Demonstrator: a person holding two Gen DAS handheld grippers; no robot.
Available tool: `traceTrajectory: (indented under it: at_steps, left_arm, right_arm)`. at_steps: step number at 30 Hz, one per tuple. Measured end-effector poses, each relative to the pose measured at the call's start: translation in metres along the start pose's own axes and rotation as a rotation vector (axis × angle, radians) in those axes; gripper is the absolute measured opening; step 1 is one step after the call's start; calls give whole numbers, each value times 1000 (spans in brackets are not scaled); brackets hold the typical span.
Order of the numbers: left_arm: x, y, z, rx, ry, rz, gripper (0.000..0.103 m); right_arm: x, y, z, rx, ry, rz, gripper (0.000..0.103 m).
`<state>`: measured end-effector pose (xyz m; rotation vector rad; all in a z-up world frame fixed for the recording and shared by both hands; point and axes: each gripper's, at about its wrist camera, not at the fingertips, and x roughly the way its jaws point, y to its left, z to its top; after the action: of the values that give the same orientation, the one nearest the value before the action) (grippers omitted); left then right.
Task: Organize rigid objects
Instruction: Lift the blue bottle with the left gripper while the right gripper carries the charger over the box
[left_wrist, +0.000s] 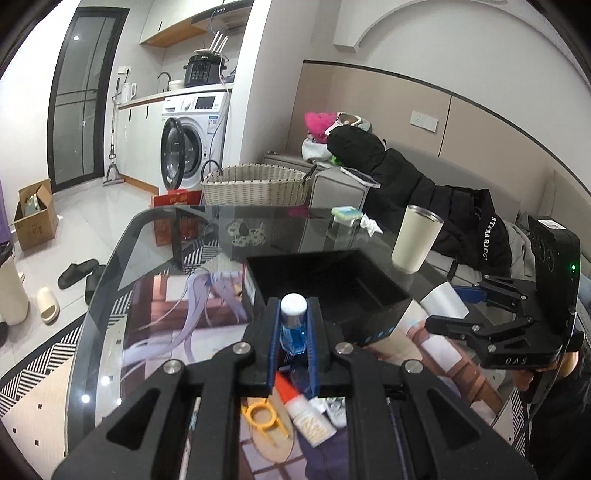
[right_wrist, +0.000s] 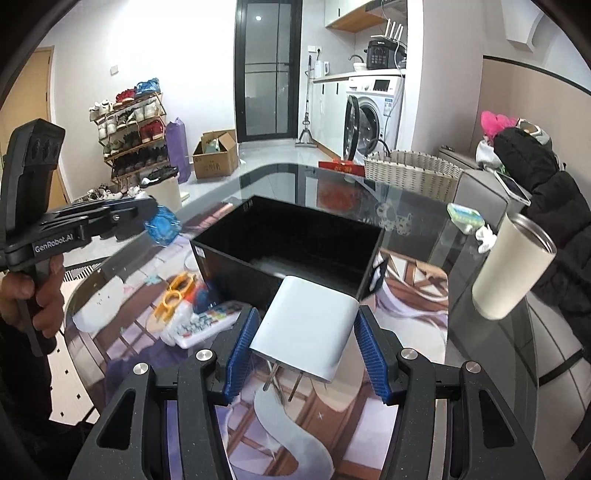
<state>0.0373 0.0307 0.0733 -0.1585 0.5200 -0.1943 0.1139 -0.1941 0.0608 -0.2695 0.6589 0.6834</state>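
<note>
Nearest in the left wrist view, the left gripper (left_wrist: 293, 328) is seen clamped on a small bottle of blue liquid (left_wrist: 293, 325) with a white cap, which is held upright between the blue pads above the table. Below it, on the printed mat (left_wrist: 177, 332) that covers the near part of the glass table (left_wrist: 110, 266), an orange plastic tool (left_wrist: 264, 419) and a white tube with a red cap (left_wrist: 304, 413) are seen lying just beside each other.

In the right wrist view, the right gripper (right_wrist: 304, 341) is seen closed on a white plug-in charger (right_wrist: 306, 328), gripped across its sides with the two metal prongs pointing down and near, clear of the mat. To the left of it a white remote with coloured buttons (right_wrist: 207, 323) is seen lying on the mat among the small items, though that part is blurred. A hand (right_wrist: 35, 291) on the left gripper's handle is seen at the far left.

Just beyond both grippers an open black box (right_wrist: 295, 236) is placed on the table, its inside dark. To the right of the box a cream tumbler (left_wrist: 415, 238) with a steel rim is seen standing on the glass. Farther off, a green-and-white pack (left_wrist: 347, 213) and a crumpled tissue (left_wrist: 371, 223) are seen near the far table edge.

Past the table a woven basket (left_wrist: 255, 186) is seen on the floor, a black padded jacket (left_wrist: 424, 195) is draped over a grey sofa (left_wrist: 334, 188) on the right, and a washing machine (left_wrist: 194, 140) with its door open stands against the far wall.
</note>
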Motion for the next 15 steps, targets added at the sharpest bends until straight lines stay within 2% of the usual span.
traceTrajectory:
  at_steps: [9,15]
  left_arm:
    - [21,-18,20,37,-40,-9,10]
    - [40,-26,26,64,-49,11,10]
  right_arm:
    - [9,-3,24,4,-39,13,54]
    - [26,-8,38,8,-42,18,54]
